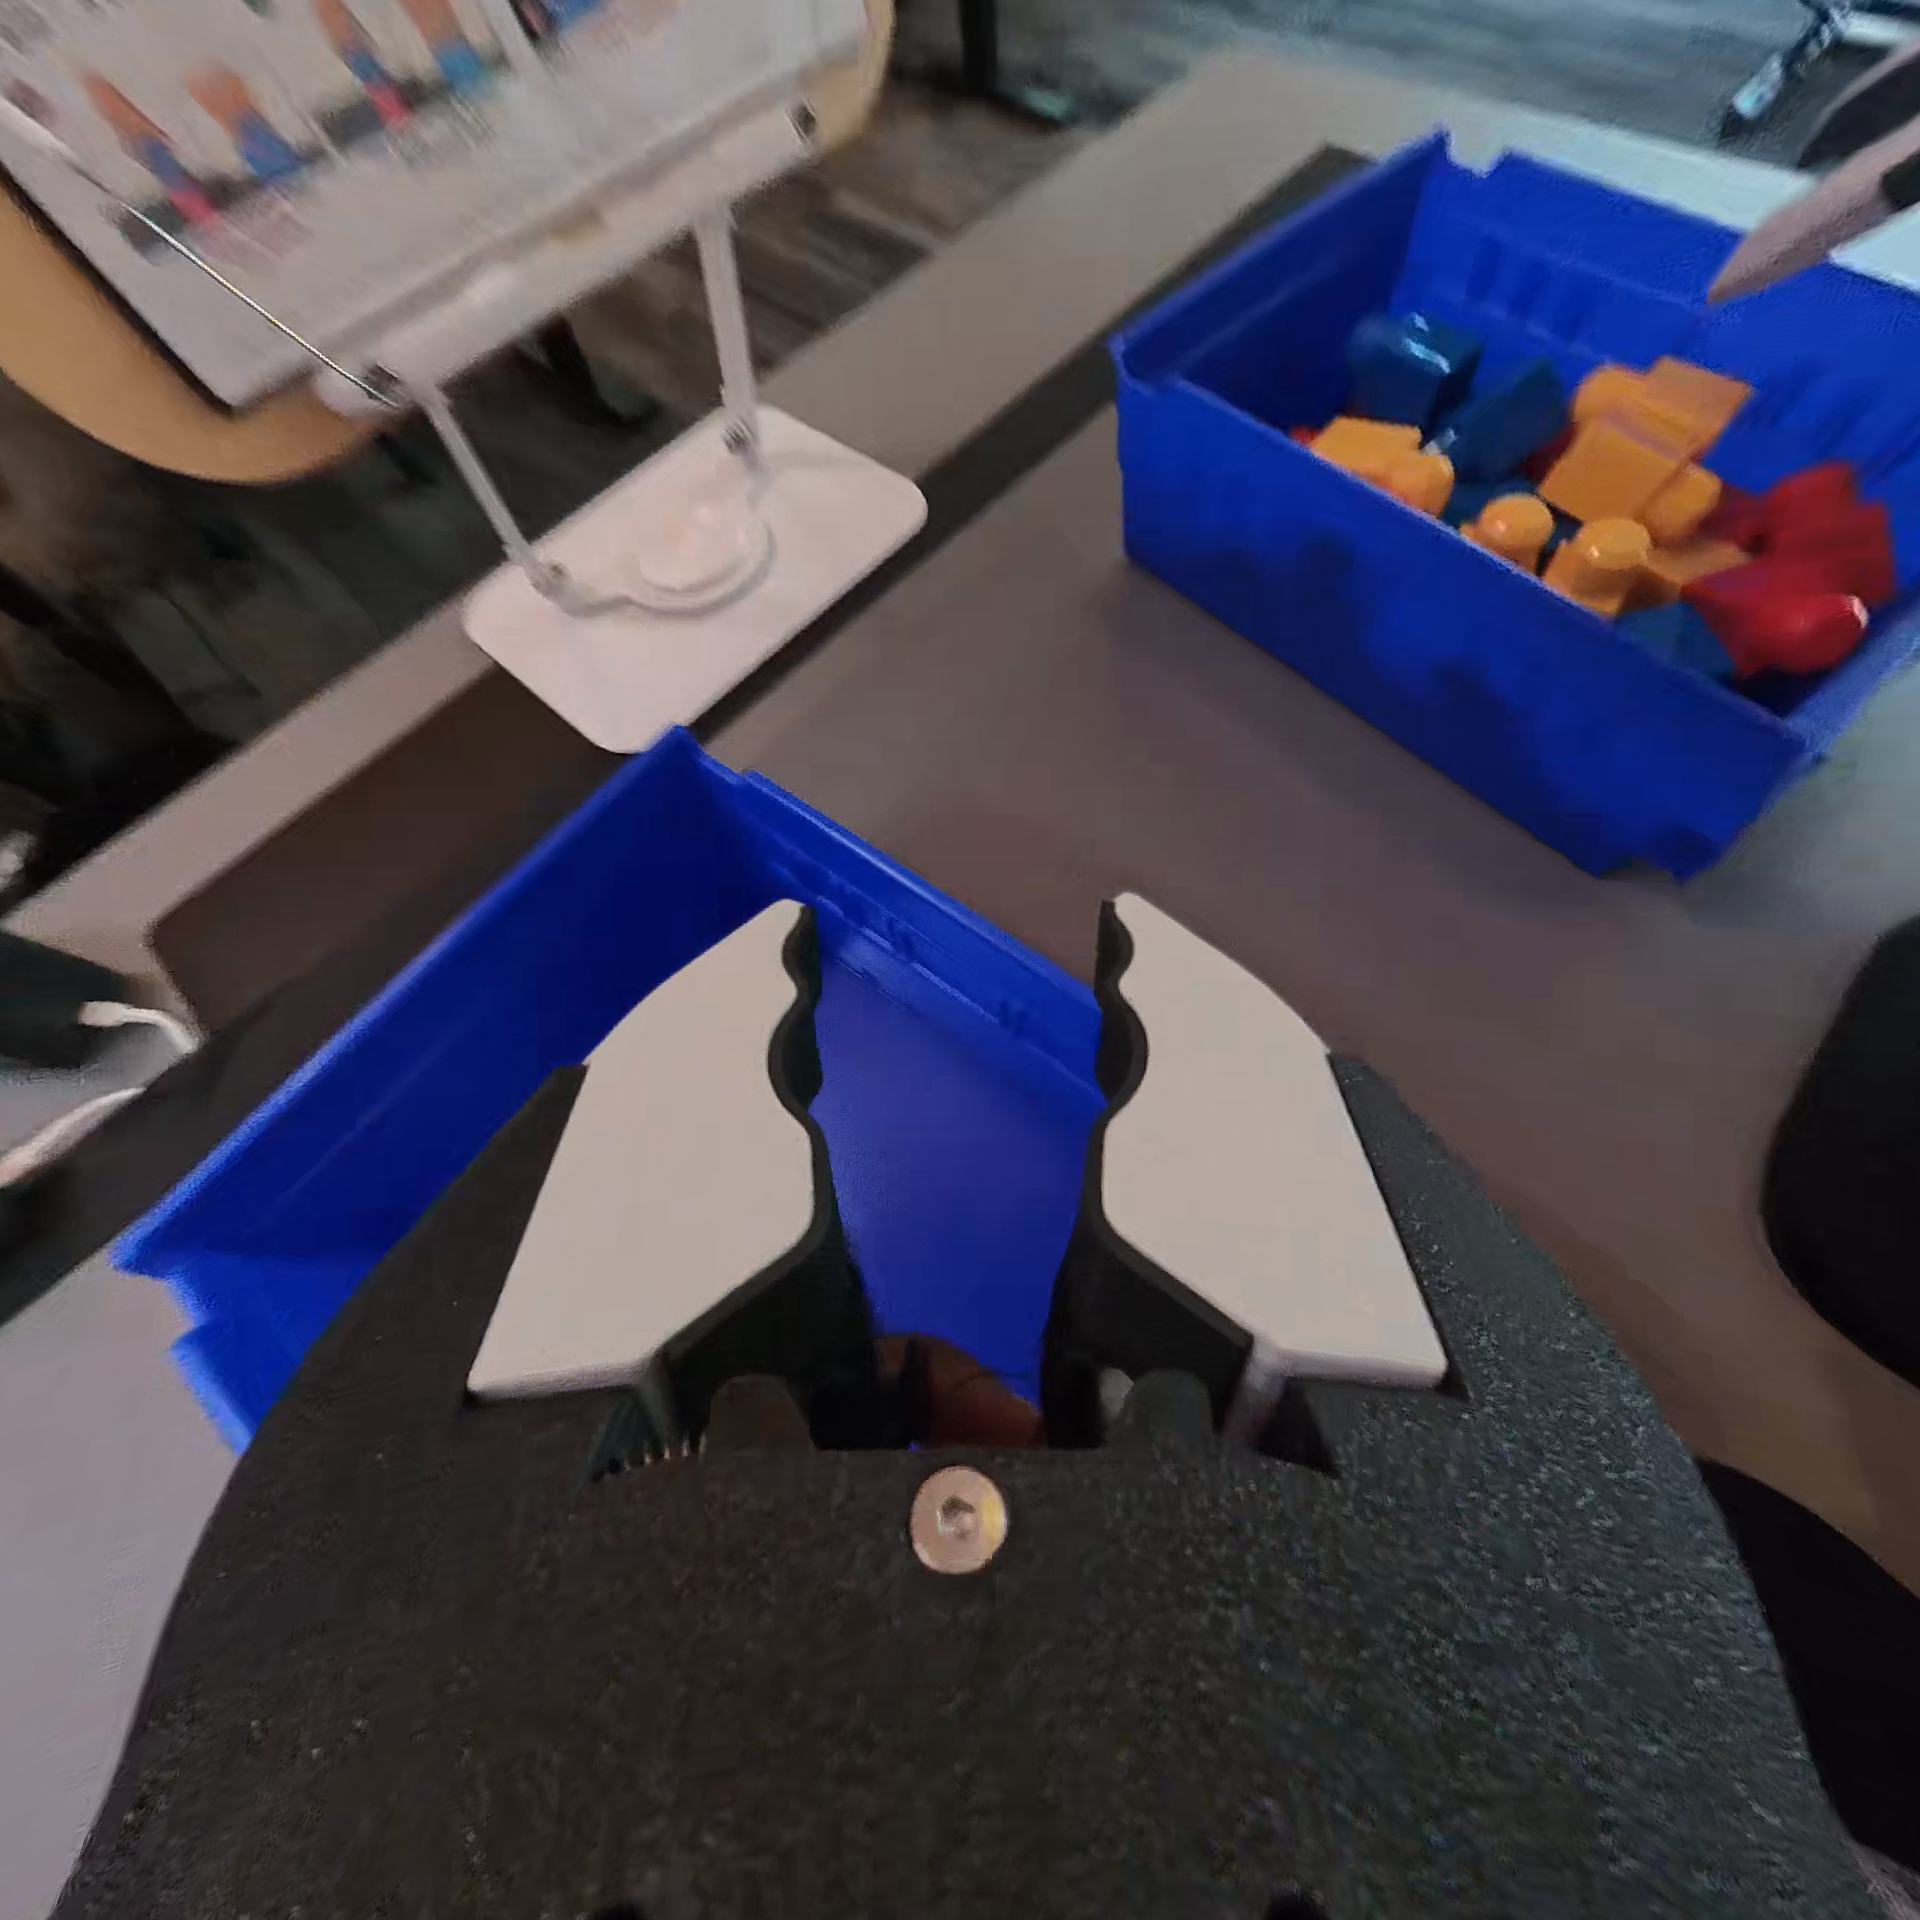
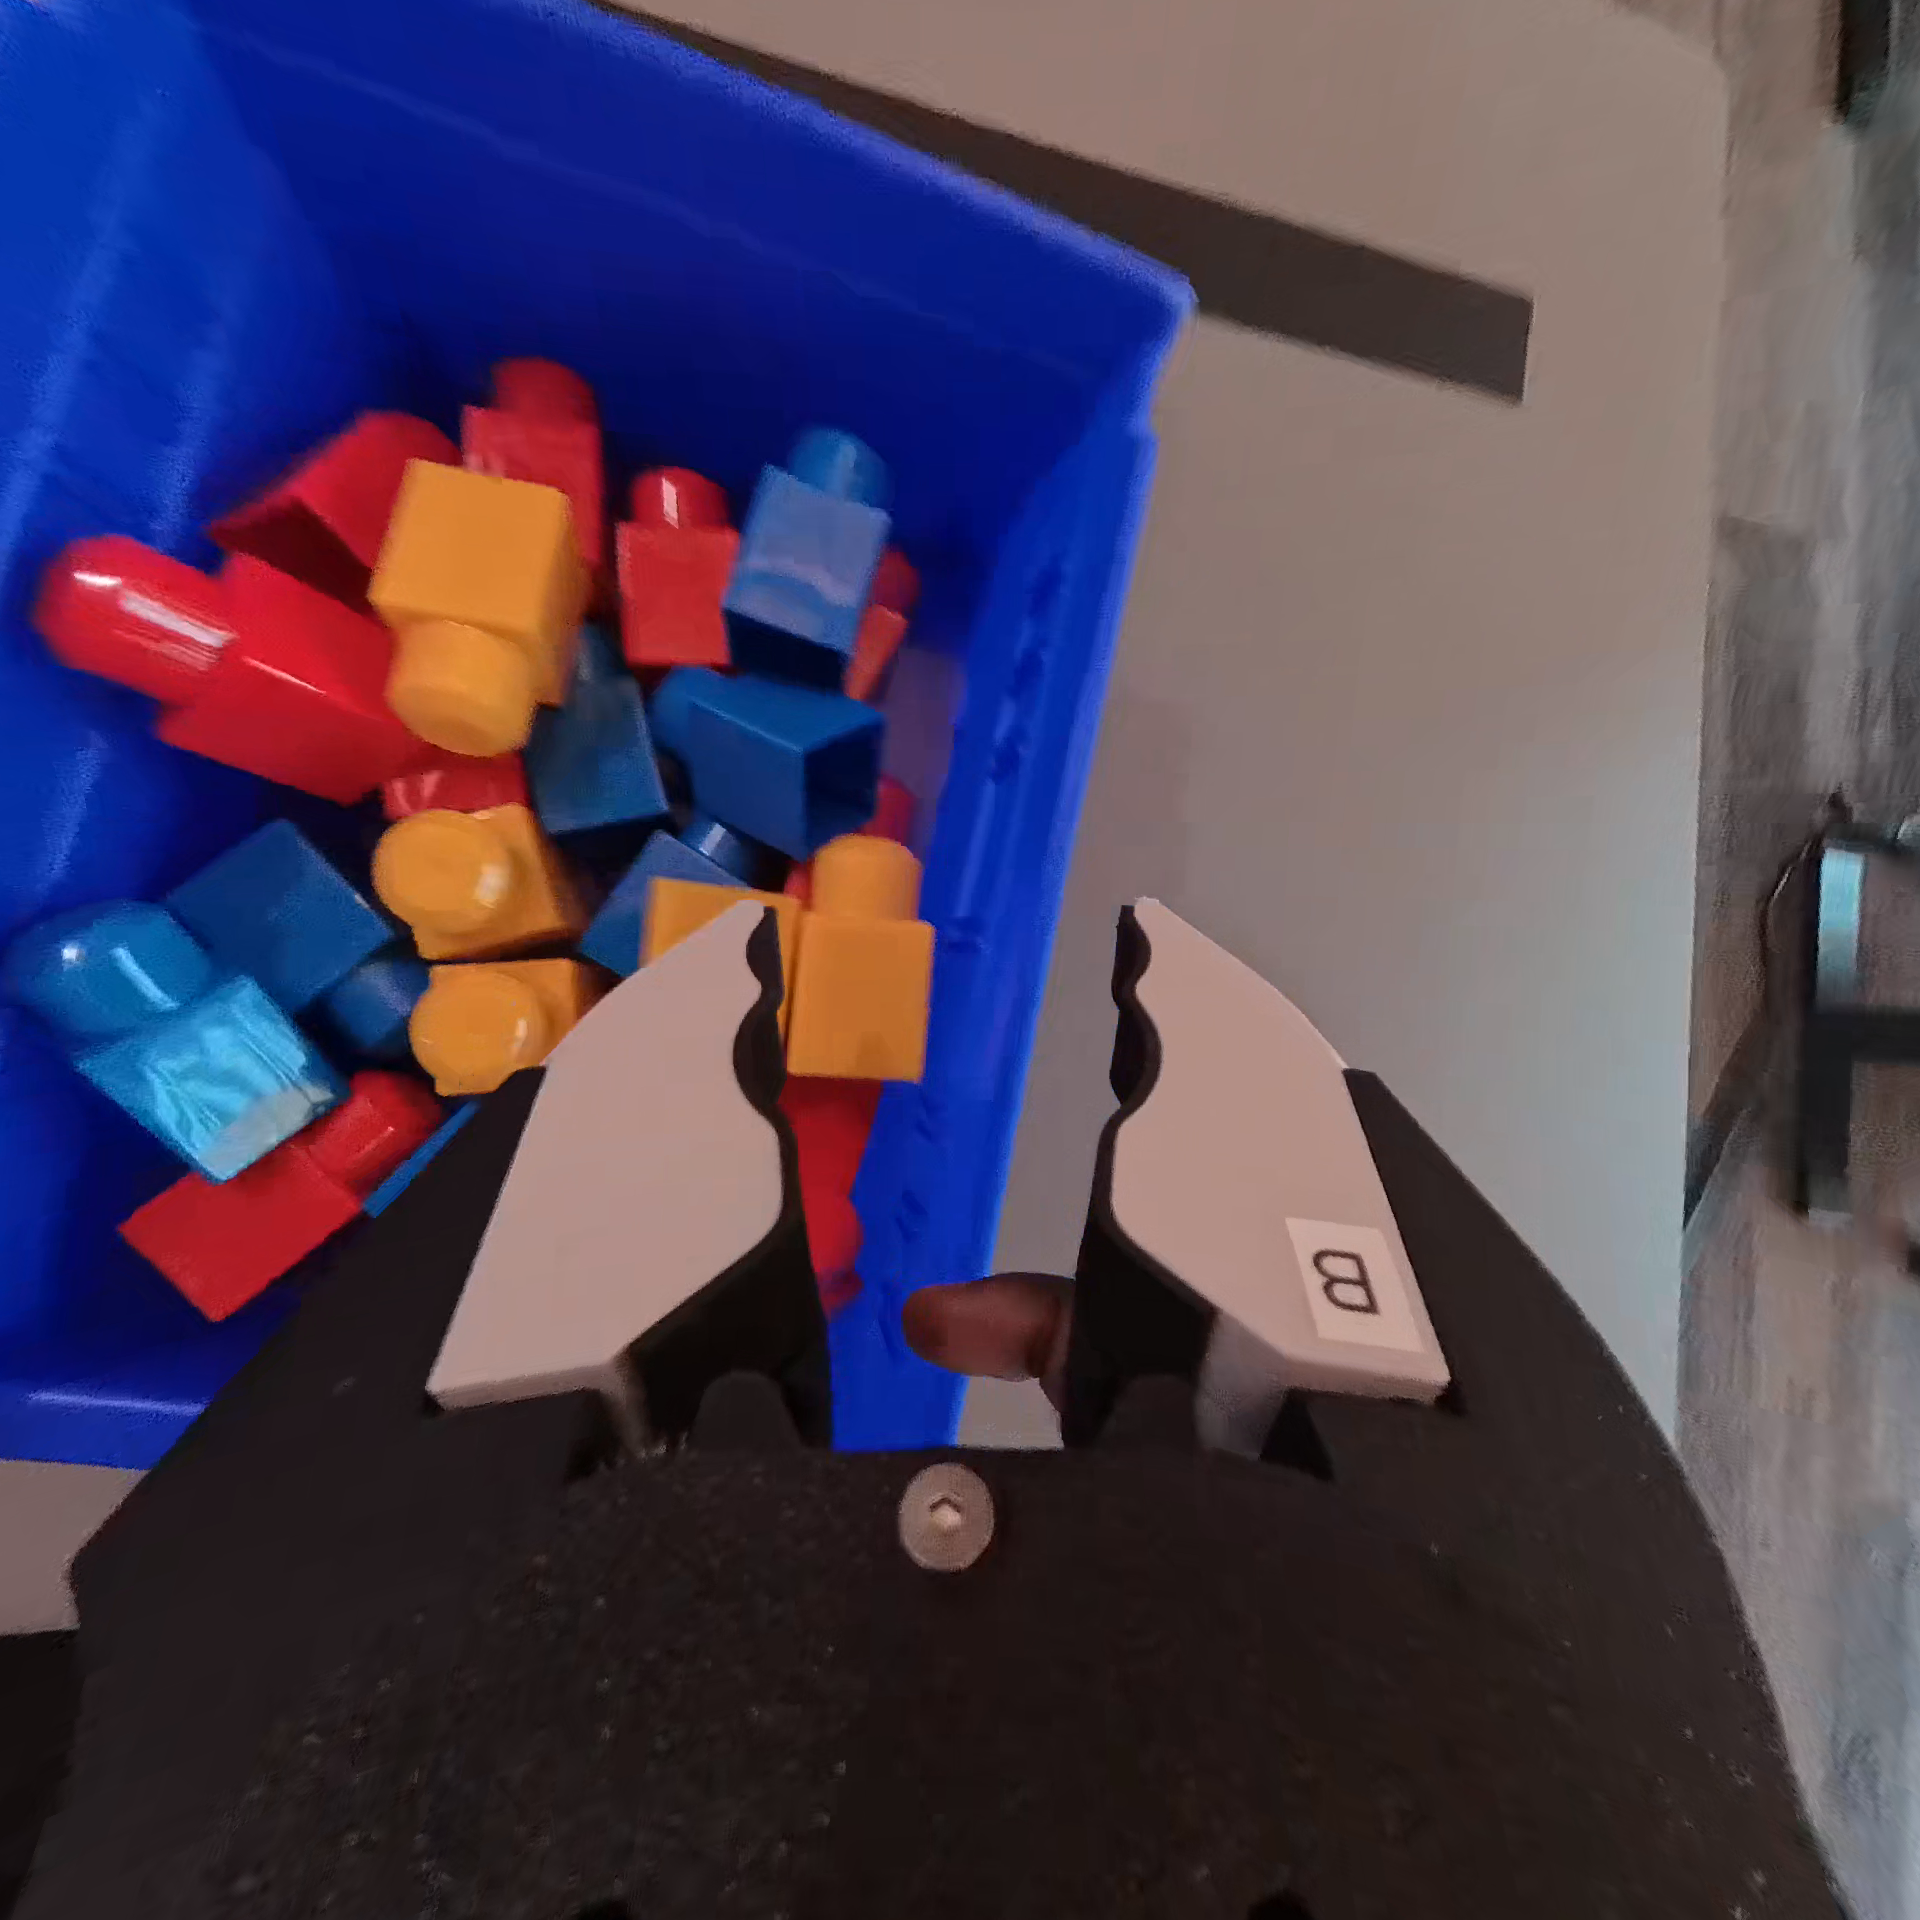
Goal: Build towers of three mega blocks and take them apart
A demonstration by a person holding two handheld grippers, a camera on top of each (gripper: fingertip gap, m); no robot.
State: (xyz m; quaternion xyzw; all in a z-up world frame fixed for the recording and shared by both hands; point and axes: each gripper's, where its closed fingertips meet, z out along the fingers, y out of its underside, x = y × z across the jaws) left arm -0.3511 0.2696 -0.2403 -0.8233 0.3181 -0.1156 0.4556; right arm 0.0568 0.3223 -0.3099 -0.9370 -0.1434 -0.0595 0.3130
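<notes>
A blue bin (image 2: 1039, 644) holds several loose red, orange and blue mega blocks (image 2: 478, 582); it also shows in the left wrist view (image 1: 1351, 623) at the right back. My right gripper (image 2: 940, 935) is open and empty, hovering over that bin's right wall, with an orange block (image 2: 857, 987) just beyond its left finger. My left gripper (image 1: 951, 935) is open and empty above a second blue bin (image 1: 499, 1039), whose visible inside is bare. A fingertip shows between each gripper's finger bases.
A clear stand on a white base (image 1: 707, 561) holds a picture sheet (image 1: 416, 135) behind the near bin. The bins sit on a grey table (image 1: 1039, 727) with a dark strip (image 2: 1299, 291) along its back. A dark sleeve (image 1: 1849, 1143) is at the right edge. The gap from one gripper's tips to the other's is roughly 40 centimetres.
</notes>
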